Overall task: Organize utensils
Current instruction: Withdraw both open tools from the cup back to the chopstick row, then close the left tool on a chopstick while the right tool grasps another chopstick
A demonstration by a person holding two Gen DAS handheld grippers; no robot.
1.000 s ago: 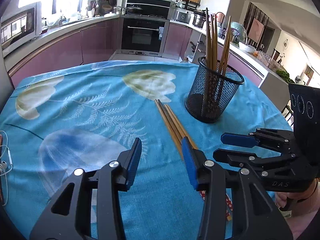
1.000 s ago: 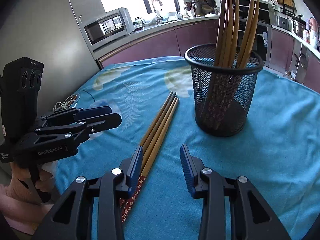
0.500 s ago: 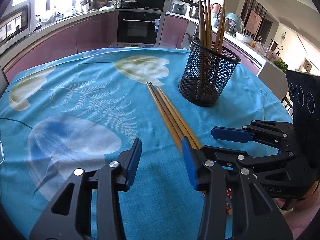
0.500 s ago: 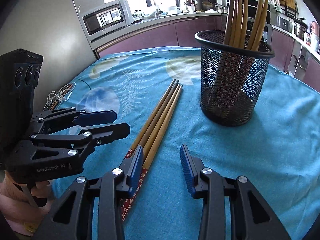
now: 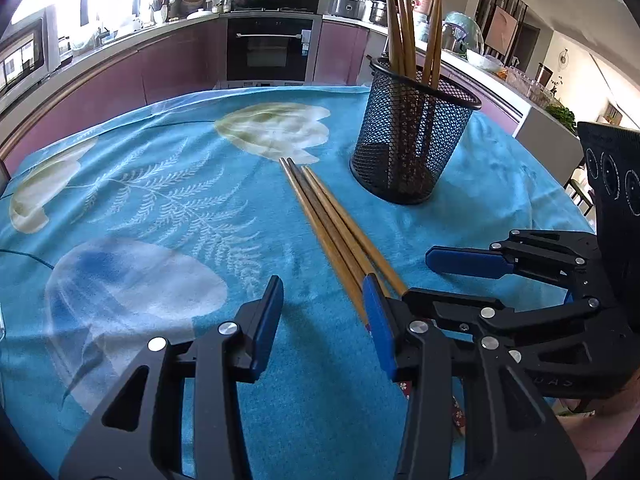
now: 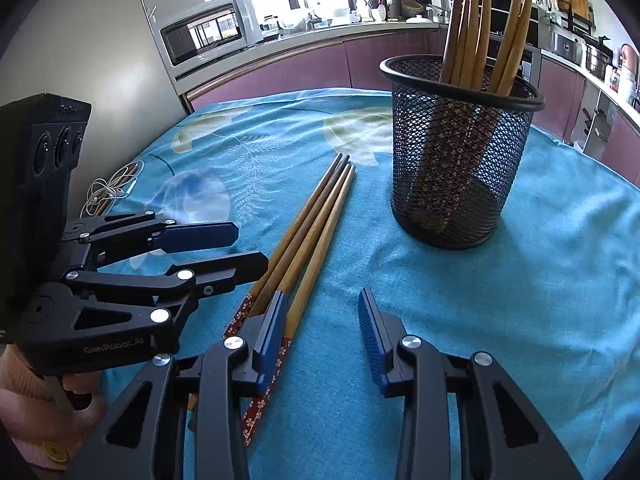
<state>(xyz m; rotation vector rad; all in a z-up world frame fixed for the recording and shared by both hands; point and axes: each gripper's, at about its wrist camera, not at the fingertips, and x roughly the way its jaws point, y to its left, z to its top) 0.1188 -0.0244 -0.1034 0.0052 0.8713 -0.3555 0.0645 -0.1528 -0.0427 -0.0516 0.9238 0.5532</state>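
Several loose wooden chopsticks lie side by side on the blue flowered tablecloth, their red patterned ends toward me. A black mesh holder with several chopsticks upright in it stands just beyond their tips. My left gripper is open and empty, its right finger over the near part of the bundle. My right gripper is open and empty too, with its left finger above the patterned ends. The two grippers face the bundle from either side.
A coiled white cable lies at the table's left edge. A microwave, an oven and purple kitchen counters stand behind the table. A person's hand holds the left gripper's handle.
My left gripper has come forward and lower toward the chopsticks, so holder and bundle look closer. The right gripper has hardly moved. Both have stayed open.
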